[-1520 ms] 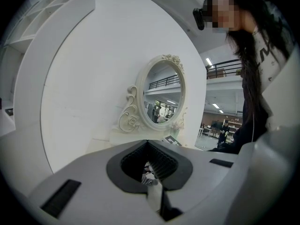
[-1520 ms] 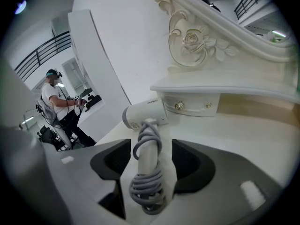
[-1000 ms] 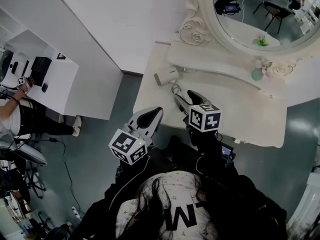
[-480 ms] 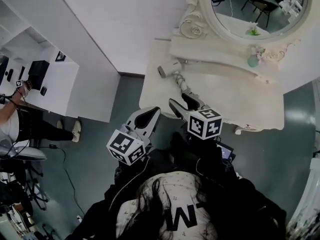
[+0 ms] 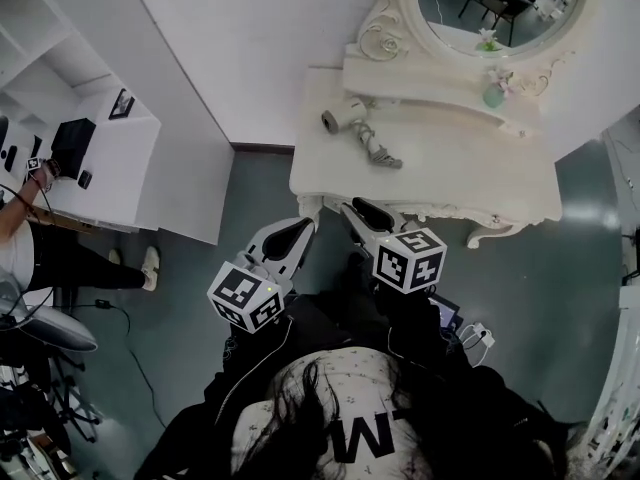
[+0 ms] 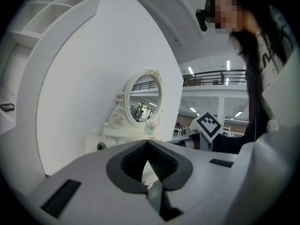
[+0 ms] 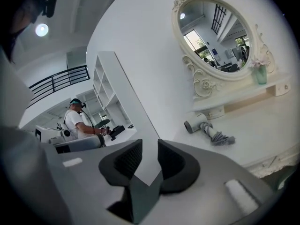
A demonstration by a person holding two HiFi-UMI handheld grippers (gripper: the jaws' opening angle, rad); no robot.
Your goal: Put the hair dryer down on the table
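Note:
The white hair dryer (image 5: pixel 343 118) lies on its side on the white dressing table (image 5: pixel 470 178), its coiled cord (image 5: pixel 379 152) trailing toward the front edge. Nothing holds it. Both grippers hang off the table's front edge, above the floor. My right gripper (image 5: pixel 365 214) points at the table; its jaws have just been closing and stand a narrow gap apart with nothing between them (image 7: pixel 150 146). The dryer (image 7: pixel 197 124) shows beyond them, and also in the left gripper view (image 6: pixel 102 146). My left gripper (image 5: pixel 300 230) is shut and empty, pads touching (image 6: pixel 147 143).
An ornate oval mirror (image 5: pixel 495 8) stands at the table's back above a small shelf with a green vase (image 5: pixel 494 96). A white wall and a shelf unit (image 5: pixel 90 158) lie to the left, where another person (image 5: pixel 20 238) sits.
Both grippers have drawn back from the table toward my body. The right gripper has left the dryer's handle and its jaws have narrowed. The dryer stays lying on the table.

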